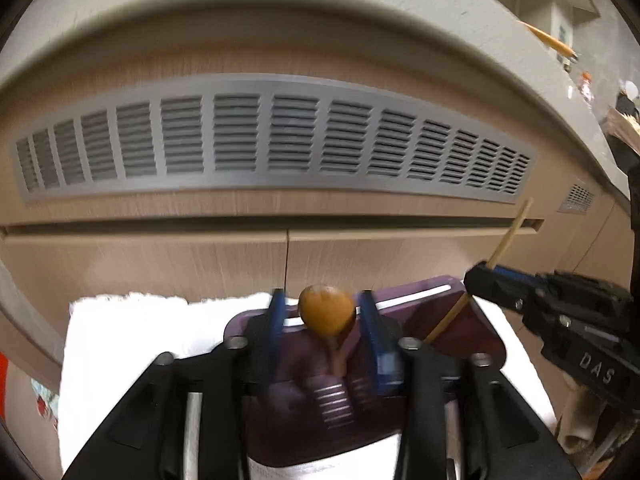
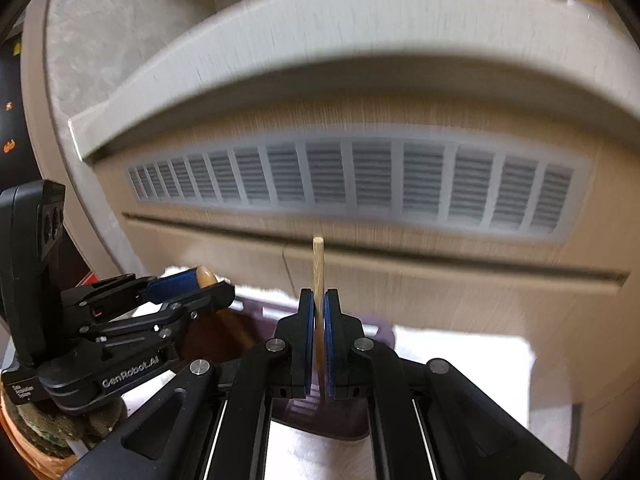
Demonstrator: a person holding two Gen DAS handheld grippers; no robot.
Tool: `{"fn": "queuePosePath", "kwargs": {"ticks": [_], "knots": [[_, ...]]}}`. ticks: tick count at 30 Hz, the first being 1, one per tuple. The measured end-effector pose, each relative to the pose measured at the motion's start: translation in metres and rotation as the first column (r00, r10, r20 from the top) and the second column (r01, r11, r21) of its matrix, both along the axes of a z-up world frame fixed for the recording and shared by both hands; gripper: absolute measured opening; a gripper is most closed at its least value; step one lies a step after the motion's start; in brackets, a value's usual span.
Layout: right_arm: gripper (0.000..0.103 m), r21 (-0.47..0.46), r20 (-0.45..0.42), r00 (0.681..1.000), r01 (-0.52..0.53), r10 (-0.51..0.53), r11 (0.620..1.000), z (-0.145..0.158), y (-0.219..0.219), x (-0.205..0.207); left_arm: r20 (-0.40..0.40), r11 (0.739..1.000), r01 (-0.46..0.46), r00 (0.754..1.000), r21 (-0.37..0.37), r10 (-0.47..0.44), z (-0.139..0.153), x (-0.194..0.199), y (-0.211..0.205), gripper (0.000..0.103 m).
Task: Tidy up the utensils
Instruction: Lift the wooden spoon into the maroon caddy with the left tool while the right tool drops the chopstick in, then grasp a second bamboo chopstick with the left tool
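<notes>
Spoon: wooden spoon [image 1: 327, 309] stands bowl-up between the left gripper [image 1: 326, 316] fingers, with a gap on each side, so the jaws are partly open and not pinching it as far as I can tell.
Chopstick: chopstick [image 2: 318, 276] is clamped upright in the right gripper [image 2: 319, 320], blue pads tight against it, tip poking above.
Holder: purple utensil holder [image 1: 468, 320] sits right under both tools, on a white cloth [image 1: 120, 332].
Background: wooden cabinet with a grey vent grille [image 1: 272, 136], pretty blurry.
</notes>
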State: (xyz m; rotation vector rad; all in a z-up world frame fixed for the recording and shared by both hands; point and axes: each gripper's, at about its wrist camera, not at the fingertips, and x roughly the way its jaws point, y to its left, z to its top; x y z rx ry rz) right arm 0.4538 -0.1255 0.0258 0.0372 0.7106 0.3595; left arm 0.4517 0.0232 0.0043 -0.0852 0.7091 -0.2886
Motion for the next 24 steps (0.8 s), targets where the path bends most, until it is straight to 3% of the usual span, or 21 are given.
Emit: {"fn": "queuePosePath", "kwargs": {"ticks": [1,6,12,16,20,24], "knots": [[0.006,0.000,-0.008,1.000,-0.002,0.002,1.000,-0.005,0.000,0.000,0.003,1.000,-0.001,1.000,-0.009,0.001,-0.001,-0.001,0.002,0.060],[0.027,-0.044,0.012,1.000,0.021,-0.021,0.999,-0.011,-0.001,-0.007,0.086,1.000,-0.016,0.996,0.021,0.015,0.012,-0.019,0.009,0.063],[0.031,-0.089,0.061,0.997,0.060,-0.055,0.994,0.000,-0.008,-0.036,0.113,0.998,-0.070,0.991,0.006,0.069,0.027,-0.049,0.032,0.067],[0.036,-0.102,0.081,0.994,0.086,-0.078,0.991,0.006,-0.019,-0.062,0.098,0.997,-0.070,0.993,0.011,0.069,0.023,-0.080,0.045,0.068],[0.060,-0.139,0.099,0.992,0.097,-0.083,0.986,0.000,-0.018,-0.096,0.055,0.999,-0.045,0.998,0.016,0.044,0.006,-0.116,0.053,0.069],[0.064,-0.189,0.097,0.994,0.077,-0.059,0.979,-0.013,-0.012,-0.127,-0.005,1.000,-0.029,1.000,0.010,0.029,-0.020,-0.154,0.058,0.071]]}}
